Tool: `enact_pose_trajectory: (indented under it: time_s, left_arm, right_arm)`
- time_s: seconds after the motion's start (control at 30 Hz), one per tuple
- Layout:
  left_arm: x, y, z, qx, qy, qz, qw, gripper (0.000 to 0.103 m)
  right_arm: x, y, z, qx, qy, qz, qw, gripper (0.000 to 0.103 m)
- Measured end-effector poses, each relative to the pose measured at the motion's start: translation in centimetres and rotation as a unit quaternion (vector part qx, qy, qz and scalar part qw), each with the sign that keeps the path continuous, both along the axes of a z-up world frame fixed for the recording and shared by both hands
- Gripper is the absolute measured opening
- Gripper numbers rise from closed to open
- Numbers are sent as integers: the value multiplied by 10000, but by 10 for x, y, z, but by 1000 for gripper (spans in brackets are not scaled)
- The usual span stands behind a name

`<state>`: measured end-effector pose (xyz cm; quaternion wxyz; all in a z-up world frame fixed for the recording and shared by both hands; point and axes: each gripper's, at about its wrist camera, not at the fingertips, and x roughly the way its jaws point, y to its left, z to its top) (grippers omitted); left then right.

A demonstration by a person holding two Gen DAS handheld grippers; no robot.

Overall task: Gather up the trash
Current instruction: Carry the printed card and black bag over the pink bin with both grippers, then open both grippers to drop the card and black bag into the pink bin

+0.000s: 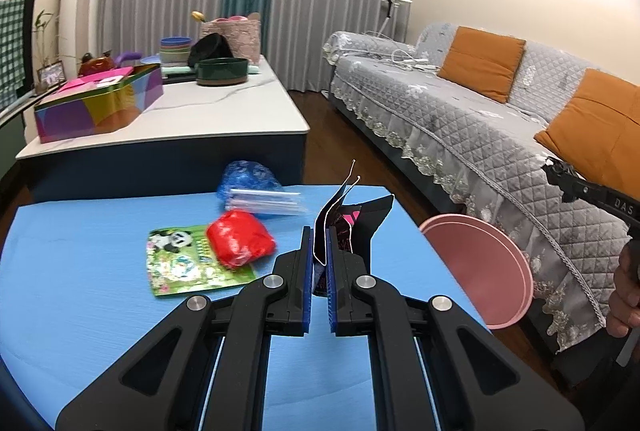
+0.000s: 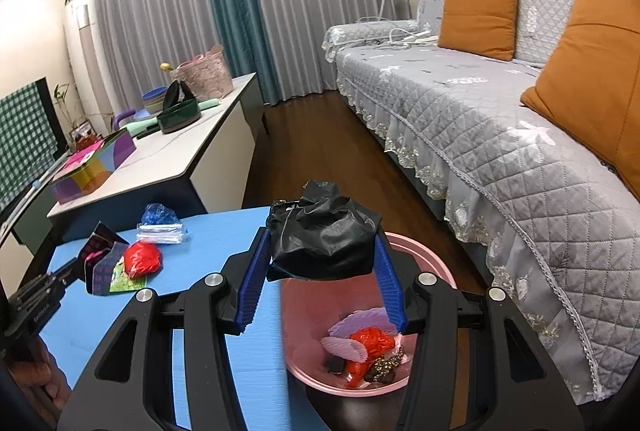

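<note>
Two grippers each carry a piece of trash near the pink bin.

The black bag (image 2: 324,243) is soft and light, squeezed in the right gripper (image 2: 320,271) above the pink bin (image 2: 432,259). The left gripper (image 1: 319,259) pinches thin folded black card (image 1: 340,227) over the bench (image 1: 80,291) by its right edge.

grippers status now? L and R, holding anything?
Left gripper: closed on the dark wrapper.
Right gripper: closed on the black bag, above the pink bin.
</note>
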<state>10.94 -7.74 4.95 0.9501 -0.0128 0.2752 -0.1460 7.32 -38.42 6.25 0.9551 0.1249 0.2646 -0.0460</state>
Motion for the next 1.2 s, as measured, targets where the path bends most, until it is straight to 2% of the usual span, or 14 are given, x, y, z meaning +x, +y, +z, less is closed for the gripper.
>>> enact_pose_trajectory:
  time_s: [0.33,0.67,0.93,1.2]
  left_arm:
    - [7,-48,4,-127,-13,-566,9983,6]
    - [40,-105,-3,-373,177,-954,9946,6]
    - [61,-152,-14,-311,261,-1260,9912,6]
    - [72,-185,-23,-269,385,-1545,9869,6]
  right_arm:
    - [5,-22,-5,101,34,-235,9997,51]
    - [14,-33,-18,-3,188,-345,9992,51]
    - [28,-50,-39,-20,438,-457,9980,51]
    - [34,-59,-48,37,527,-511,9973,51]
